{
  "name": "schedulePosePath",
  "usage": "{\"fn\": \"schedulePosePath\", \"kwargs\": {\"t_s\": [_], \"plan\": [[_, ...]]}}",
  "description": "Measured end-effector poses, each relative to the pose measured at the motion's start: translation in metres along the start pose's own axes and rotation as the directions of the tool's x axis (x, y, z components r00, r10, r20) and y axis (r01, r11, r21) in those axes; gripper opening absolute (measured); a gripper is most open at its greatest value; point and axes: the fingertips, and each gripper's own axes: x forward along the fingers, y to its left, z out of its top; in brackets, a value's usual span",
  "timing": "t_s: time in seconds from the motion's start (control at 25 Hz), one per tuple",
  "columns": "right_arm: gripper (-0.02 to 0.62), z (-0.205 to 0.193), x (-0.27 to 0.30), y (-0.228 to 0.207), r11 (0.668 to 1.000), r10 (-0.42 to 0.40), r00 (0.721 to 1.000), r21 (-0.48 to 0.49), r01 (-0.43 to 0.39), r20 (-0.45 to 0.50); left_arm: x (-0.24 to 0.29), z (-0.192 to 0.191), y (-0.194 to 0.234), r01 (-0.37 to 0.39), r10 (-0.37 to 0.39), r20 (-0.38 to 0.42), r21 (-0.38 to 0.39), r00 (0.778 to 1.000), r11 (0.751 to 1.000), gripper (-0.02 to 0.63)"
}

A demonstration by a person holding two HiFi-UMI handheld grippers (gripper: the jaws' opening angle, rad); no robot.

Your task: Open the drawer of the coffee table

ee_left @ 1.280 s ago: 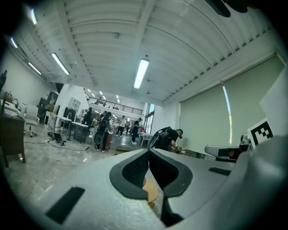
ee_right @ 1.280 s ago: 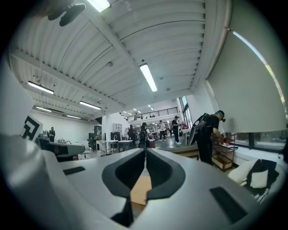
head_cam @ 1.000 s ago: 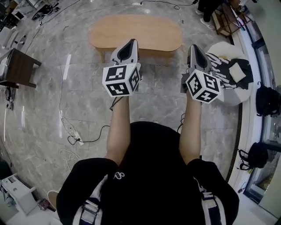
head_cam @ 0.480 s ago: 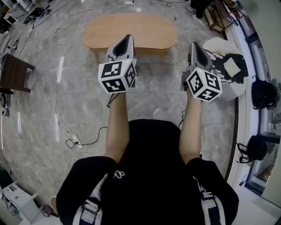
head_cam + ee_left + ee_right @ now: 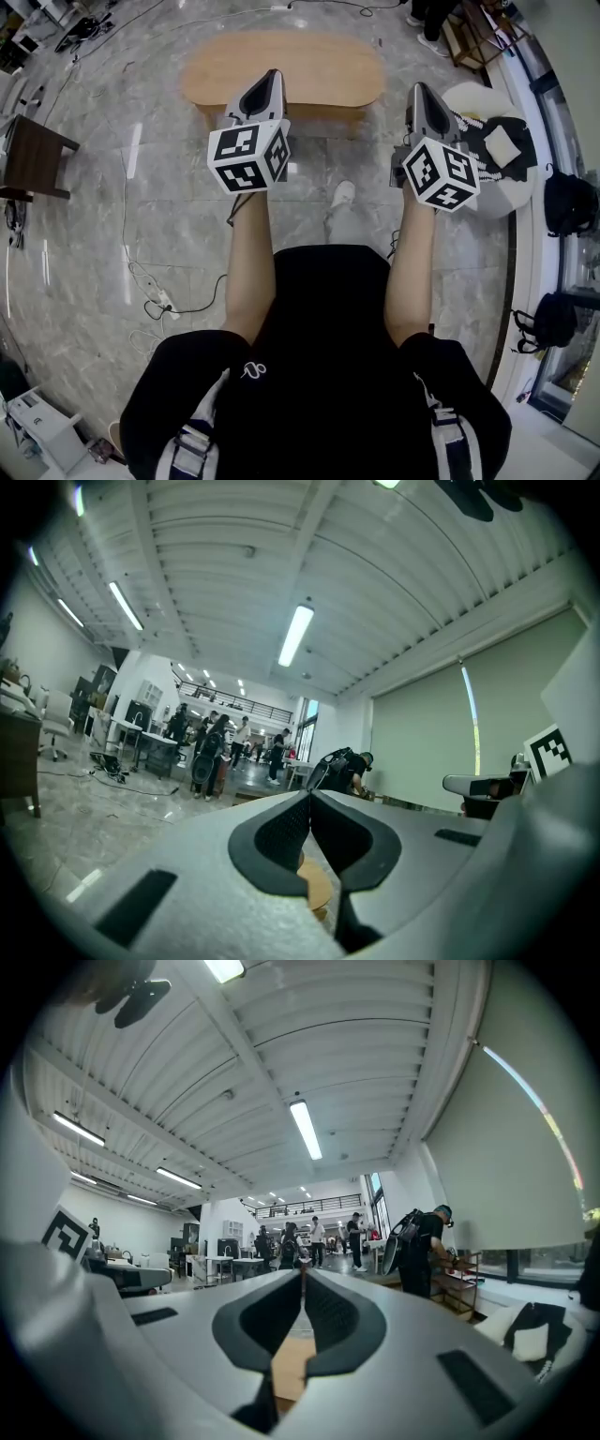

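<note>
Oval wooden coffee table (image 5: 319, 64) ahead of both claws. Left claw (image 5: 273, 75), pressed together and empty, overlaps its near edge; right claw (image 5: 418, 87), likewise closed, lies beside its right end.

Count, head view.
- Oval light-wood low table (image 5: 281, 67): one.
- Grey two-jaw tools with black-and-white marker cubes: two, the left tool (image 5: 271, 77) and the right tool (image 5: 418, 90).
- Black backpacks by the floor's right edge: two, the upper backpack (image 5: 568, 202) and the lower backpack (image 5: 551, 321).
- Dark brown wooden stand (image 5: 33, 155): one.
- Round white low stand (image 5: 469, 96): one.
- White power strip (image 5: 161, 298): one.
- White shoe (image 5: 343, 194): one.
</note>
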Motion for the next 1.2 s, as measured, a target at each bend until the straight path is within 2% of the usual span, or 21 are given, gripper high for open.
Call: {"fn": "schedulePosePath", "kwargs": {"t_s": [0.28,0.56,0.72,0.96,1.2], "plan": [[0.015,-0.014,0.025,-0.024,1.000,0.005,1.000,0.024,-0.005,0.022,0.030,-0.007,0.010,-0.003,0.003,0.017,0.031,1.000,0.999,0.011],[0.015,-0.023,0.080,-0.059,0.998,0.004,1.000,0.062,-0.006,0.027,0.091,-0.009,0.014,-0.015,0.015,0.012,0.062,1.000,0.998,0.009],[0.015,-0.017,0.124,-0.088,0.996,0.025,0.998,0.088,-0.030,0.052,0.144,-0.008,0.009,-0.013,0.013,0.006,0.063,1.000,0.998,0.011],[0.015,-0.022,0.209,-0.128,0.998,0.062,0.998,-0.009,-0.062,0.025,0.237,-0.017,0.006,-0.022,0.022,-0.002,0.048,1.000,0.999,0.009],[0.015,-0.036,0.306,-0.163,0.991,0.135,0.991,0.004,-0.135,-0.002,0.336,-0.027,0.012,-0.049,0.050,-0.028,0.045,0.998,0.998,0.009]]}}
